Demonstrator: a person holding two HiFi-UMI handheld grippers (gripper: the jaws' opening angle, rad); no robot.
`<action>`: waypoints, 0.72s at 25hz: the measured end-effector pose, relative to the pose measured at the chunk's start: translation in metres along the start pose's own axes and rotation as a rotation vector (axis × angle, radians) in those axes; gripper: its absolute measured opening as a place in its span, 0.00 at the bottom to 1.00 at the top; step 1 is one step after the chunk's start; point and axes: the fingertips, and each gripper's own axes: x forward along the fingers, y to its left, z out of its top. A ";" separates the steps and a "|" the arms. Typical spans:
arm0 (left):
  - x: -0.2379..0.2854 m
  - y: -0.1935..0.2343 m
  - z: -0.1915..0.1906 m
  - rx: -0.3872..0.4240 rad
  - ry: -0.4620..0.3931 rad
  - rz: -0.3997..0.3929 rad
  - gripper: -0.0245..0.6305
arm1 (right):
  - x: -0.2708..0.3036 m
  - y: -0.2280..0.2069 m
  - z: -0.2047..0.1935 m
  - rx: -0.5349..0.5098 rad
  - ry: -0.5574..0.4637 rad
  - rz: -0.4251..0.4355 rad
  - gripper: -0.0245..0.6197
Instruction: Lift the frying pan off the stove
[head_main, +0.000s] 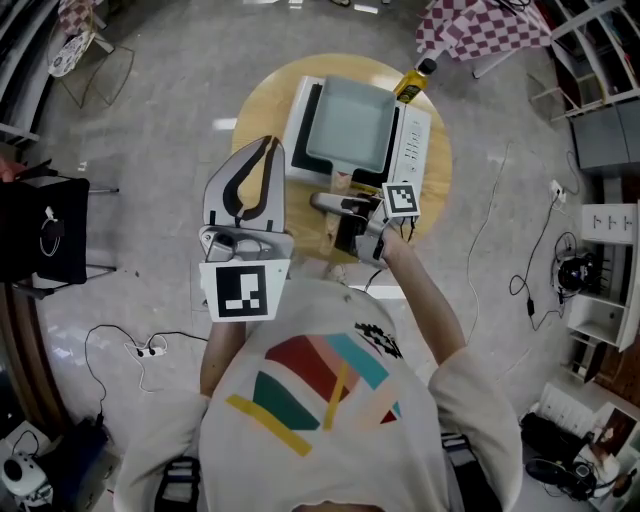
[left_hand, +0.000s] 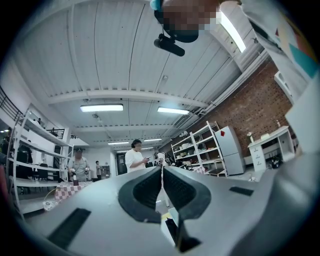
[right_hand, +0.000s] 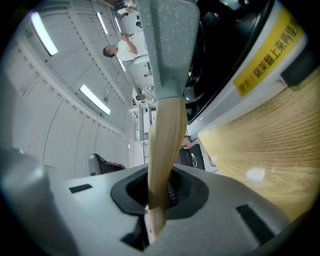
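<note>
Your right gripper (right_hand: 159, 187) has its jaws pinched on the wooden handle (right_hand: 165, 145) of the frying pan (right_hand: 170, 45). The pale wood runs straight out from between the pads, which press on it from both sides, and its free end pokes back past them toward the gripper's body. Ahead of the jaws the handle meets the grey speckled pan. Just to the right of the jaws lies the edge of the white stove (right_hand: 260, 65) with its yellow label, and further right the wood grain of the table (right_hand: 270, 145).

In the head view your right gripper (head_main: 338, 205) reaches forward to the near end of the handle (head_main: 340, 185). The square frying pan (head_main: 350, 125) lies beyond its jaws on top of the stove (head_main: 415, 140), which stands on the round table (head_main: 262, 110). The pan looks to be resting there, though I cannot tell whether its base touches the stove top. A yellow bottle (head_main: 413, 80) stands beyond the stove's far right corner.

Your left gripper (head_main: 262, 150) is held off to the left of the pan, clear of the table's things. In its own view the left gripper (left_hand: 162, 172) has its jaws pressed together with nothing between them. Beyond them is the room, with a person in white (left_hand: 135, 157) and shelves (left_hand: 200, 150).
</note>
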 end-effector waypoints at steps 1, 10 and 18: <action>0.000 0.001 -0.001 -0.003 0.003 0.002 0.06 | 0.000 0.000 0.000 -0.002 0.002 -0.003 0.09; -0.001 0.004 -0.001 -0.021 -0.006 0.010 0.06 | -0.002 0.001 -0.001 -0.047 0.017 -0.022 0.07; 0.001 0.001 0.001 -0.014 -0.013 -0.007 0.06 | -0.005 0.014 -0.003 -0.062 0.033 -0.063 0.07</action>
